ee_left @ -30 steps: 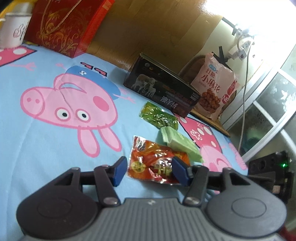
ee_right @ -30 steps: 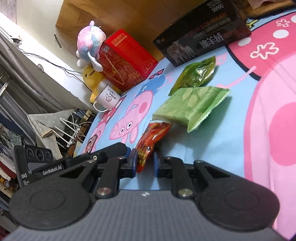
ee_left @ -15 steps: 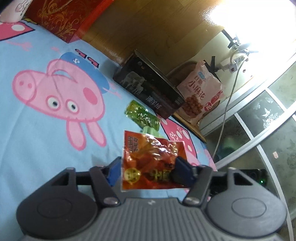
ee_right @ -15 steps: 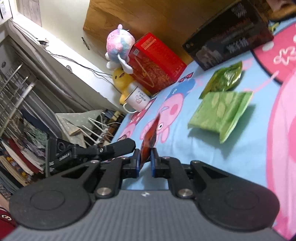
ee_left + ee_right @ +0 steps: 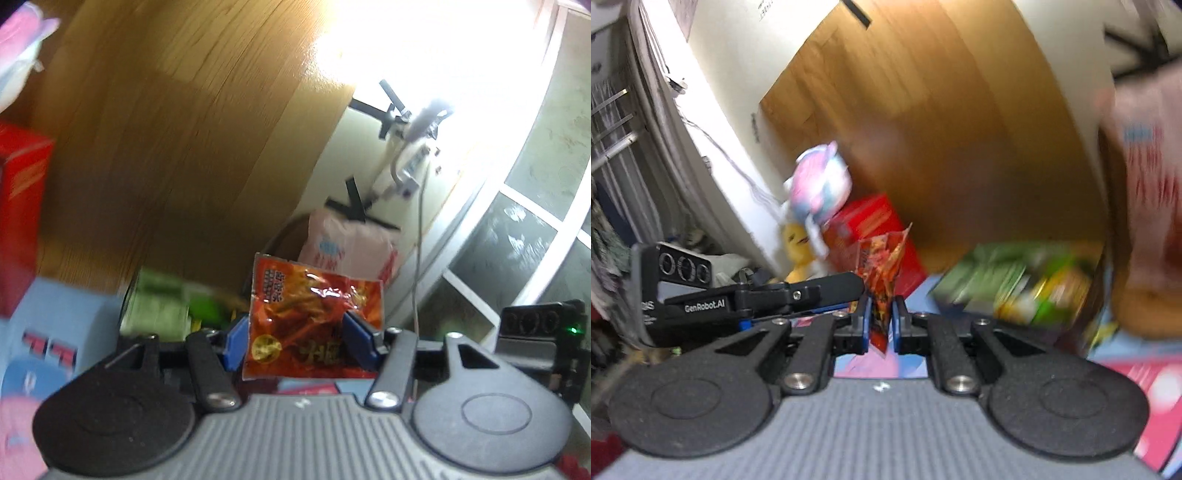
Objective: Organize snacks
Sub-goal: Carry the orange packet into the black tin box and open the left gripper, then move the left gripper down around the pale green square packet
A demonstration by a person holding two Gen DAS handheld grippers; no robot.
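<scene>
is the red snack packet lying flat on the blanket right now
No, the red snack packet is up off the bed, pinched edge-on in the right gripper.

red packet (image 5: 314,314): glossy crinkled foil-plastic film
headboard (image 5: 184,129): varnished wood, glossy, grain visible
left gripper (image 5: 301,345): matt black plastic arms, ribbed grey body, bright metal screws
pads (image 5: 356,339): smooth blue plastic
plush (image 5: 818,192): soft fuzzy fabric
red box (image 5: 871,225): printed cardboard
door glass (image 5: 517,258): frosted, patterned
</scene>
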